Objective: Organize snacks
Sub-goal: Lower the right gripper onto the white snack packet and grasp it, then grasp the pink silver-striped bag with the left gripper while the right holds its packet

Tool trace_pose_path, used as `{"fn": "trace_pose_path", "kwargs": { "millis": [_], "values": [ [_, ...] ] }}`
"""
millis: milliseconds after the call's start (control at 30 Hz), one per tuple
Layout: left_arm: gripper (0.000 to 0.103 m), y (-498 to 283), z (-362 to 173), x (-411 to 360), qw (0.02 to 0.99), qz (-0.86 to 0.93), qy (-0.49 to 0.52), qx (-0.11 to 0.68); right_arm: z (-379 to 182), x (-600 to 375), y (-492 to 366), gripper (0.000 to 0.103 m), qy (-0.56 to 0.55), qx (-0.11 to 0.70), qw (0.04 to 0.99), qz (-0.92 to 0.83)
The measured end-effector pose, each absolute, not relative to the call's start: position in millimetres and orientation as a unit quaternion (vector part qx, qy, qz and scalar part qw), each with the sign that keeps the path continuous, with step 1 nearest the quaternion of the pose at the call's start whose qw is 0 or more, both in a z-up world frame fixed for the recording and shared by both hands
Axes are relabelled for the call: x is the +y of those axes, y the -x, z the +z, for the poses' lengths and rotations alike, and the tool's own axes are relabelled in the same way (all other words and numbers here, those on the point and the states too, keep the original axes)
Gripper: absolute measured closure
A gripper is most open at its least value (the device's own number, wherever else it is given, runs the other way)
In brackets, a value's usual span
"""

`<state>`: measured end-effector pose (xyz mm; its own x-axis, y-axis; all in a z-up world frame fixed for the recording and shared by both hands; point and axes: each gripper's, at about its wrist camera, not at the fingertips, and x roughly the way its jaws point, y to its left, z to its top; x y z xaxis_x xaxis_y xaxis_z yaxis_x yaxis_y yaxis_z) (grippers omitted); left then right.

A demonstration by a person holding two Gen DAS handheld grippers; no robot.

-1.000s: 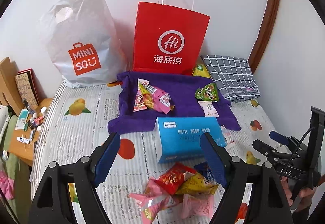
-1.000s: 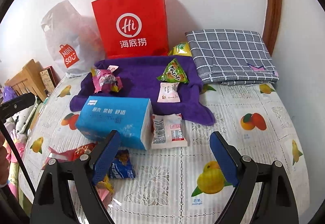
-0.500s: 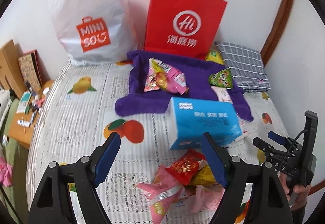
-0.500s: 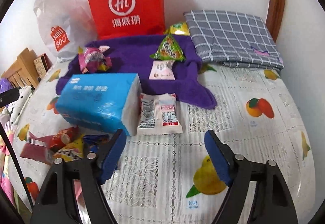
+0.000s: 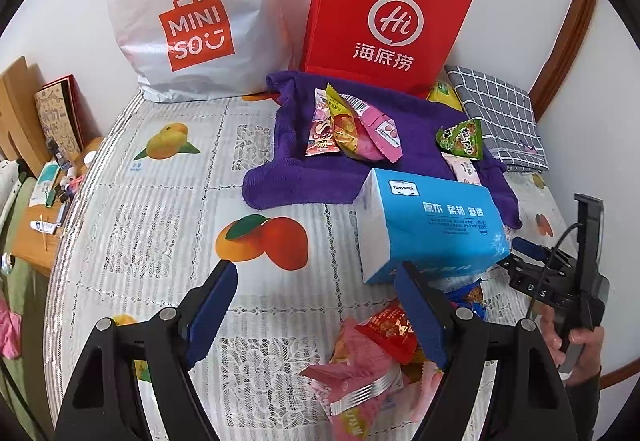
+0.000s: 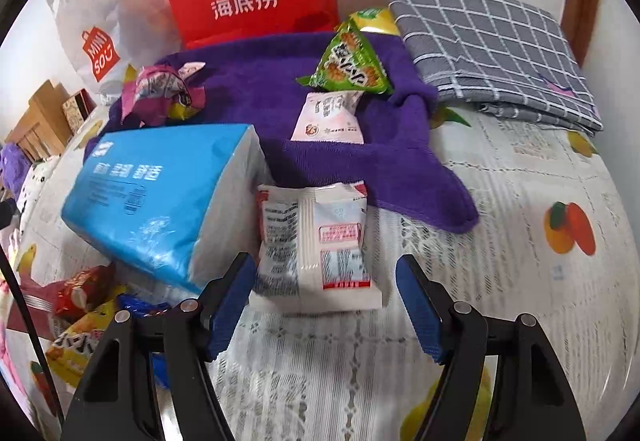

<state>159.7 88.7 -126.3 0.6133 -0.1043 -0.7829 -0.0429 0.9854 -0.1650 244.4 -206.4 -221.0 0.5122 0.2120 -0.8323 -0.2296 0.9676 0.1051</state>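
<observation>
- Right tool (image 6: 324, 305): tilted down over the white snack packet (image 6: 316, 241), which lies flat on the worktop (image 6: 520, 201) just beside the blue tissue pack (image 6: 160, 197). The jaws are closing with the packet's near edge between them, but the pads do not yet press on it; nothing is gripped. The straddling pose suits pinching a flat packet by its two long edges.
- Left tool (image 5: 316, 313): released and empty, jaws wide, hovering above bare worktop. The loose pile of snacks (image 5: 372, 353) sits just to its right, partly behind the right-hand finger, likely the next stock to draw from.
- Purple towel (image 5: 312, 177): spread in front of the red paper bag (image 5: 384, 13) and apparently serving as the sorting area. Pink and yellow packets (image 5: 352, 129) are gathered at its left; the green triangular packet (image 6: 348, 65) and a pale pink packet (image 6: 328, 117) lie at its right, suggesting grouping by kind.
- Tissue pack: rests tilted, one end propped on the snack pile, between the pile and the towel.
- White plastic bag (image 5: 192, 13) and grey checked cloth (image 6: 492, 45): stand and lie at the back, away from the handling.
- The person's hand (image 5: 576, 345) holds the right tool's handle at the left view's edge.
</observation>
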Motion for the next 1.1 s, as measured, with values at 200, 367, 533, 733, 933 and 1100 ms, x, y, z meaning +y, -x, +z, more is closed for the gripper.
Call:
{"fn": "trace_pose_path", "kwargs": {
  "millis": [200,367,533,733,933,1100],
  "values": [
    [0.024,-157.8,-127.4,88.7,0.893,-0.021,0.09,0.44,-221.9,-211.9,-242.8,0.044,0.012,0.473,0.872,0.125],
    [0.024,-152.1,-125.9,90.7,0.894,-0.025,0.097,0.436,-215.0,-226.2,-217.8,0.044,0.003,0.478,0.869,0.128],
    [0.024,-144.0,-127.6,93.3,0.895,-0.028,0.104,0.433,-214.0,-232.6,-174.4,0.044,0.013,0.487,0.862,0.139],
    [0.024,-135.6,-131.2,98.9,0.893,-0.032,0.116,0.433,-216.6,-235.4,-150.8,0.034,0.009,0.486,0.863,0.138],
    [0.024,-126.1,-129.8,102.1,0.894,-0.035,0.114,0.431,-224.3,-226.3,-160.4,0.031,0.014,0.487,0.866,0.115],
    [0.023,-119.0,-132.1,98.1,0.892,-0.057,0.111,0.435,-223.7,-226.5,-163.7,0.042,0.017,0.478,0.873,0.097]
  ]
}}
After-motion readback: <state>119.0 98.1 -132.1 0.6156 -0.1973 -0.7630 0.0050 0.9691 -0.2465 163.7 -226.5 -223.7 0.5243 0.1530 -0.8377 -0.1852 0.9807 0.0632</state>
